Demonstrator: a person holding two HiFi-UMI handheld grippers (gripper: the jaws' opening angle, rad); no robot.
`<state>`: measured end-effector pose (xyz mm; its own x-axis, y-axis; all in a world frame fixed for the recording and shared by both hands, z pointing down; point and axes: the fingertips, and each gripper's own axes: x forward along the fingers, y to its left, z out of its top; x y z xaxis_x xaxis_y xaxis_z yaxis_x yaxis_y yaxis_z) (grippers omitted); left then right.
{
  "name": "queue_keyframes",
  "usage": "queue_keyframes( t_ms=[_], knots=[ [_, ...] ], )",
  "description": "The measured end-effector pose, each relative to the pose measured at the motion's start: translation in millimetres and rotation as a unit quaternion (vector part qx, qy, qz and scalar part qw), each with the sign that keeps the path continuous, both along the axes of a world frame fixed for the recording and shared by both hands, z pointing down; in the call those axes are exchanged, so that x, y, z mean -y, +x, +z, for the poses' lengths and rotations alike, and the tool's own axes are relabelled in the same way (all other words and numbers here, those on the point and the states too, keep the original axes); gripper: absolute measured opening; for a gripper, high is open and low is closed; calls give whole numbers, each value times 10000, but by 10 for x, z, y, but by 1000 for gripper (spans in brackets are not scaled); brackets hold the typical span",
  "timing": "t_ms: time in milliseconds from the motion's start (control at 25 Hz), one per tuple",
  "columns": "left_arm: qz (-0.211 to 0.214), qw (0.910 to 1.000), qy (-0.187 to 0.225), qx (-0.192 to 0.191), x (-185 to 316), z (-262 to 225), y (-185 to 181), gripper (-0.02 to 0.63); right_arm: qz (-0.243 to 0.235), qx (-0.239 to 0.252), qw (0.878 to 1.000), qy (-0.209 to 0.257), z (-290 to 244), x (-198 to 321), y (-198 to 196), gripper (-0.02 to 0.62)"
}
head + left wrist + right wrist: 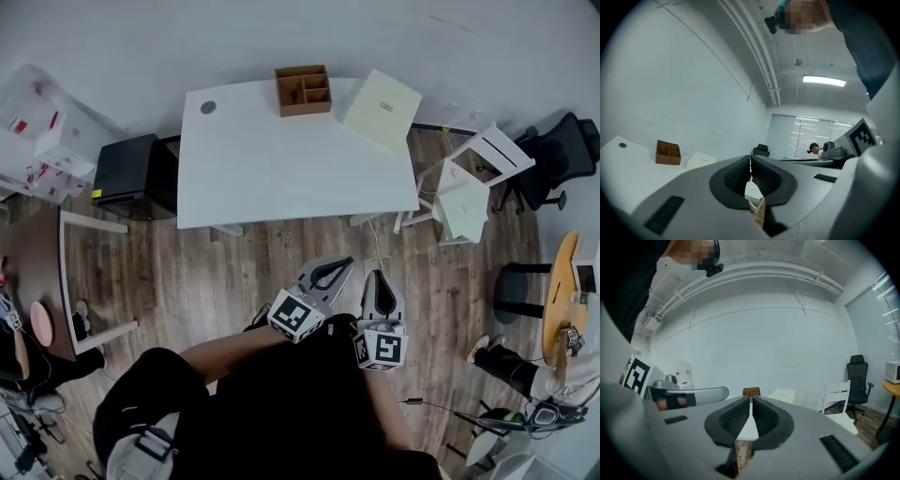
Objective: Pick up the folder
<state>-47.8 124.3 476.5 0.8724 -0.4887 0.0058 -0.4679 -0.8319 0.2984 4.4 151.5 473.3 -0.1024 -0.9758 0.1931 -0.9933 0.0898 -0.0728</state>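
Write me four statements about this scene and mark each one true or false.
1. The folder lies at the far right corner of the white table. True.
2. The left hand-held gripper is shut on the folder. False: it is shut on nothing, short of the table.
3. A brown organizer stands on the table beside the folder. True.
4. The jaws of the right hand-held gripper stand wide apart. False: they are together, with nothing between them.

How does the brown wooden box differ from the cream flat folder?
The brown wooden box has open compartments; the cream flat folder is closed and plain. The box is smaller and sits square; the folder lies turned. Both rest far back on the white table.
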Motion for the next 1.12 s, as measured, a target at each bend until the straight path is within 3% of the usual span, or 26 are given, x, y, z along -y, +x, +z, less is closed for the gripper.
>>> queue_keyframes(
  t_ms=[400, 760, 1120],
  knots=[
    [-264, 9996, -75, 104, 486, 71, -49, 18, -149, 21, 9999, 57, 36, 459, 54, 37],
    [-570, 9973, 37, 463, 1299, 155, 60, 19, -224, 502, 9984, 118, 191, 1386, 379, 37],
    [-771, 9943, -183, 713, 2464, 290, 689, 20, -224, 860, 9960, 6, 267, 2425, 1028, 37]
  ],
)
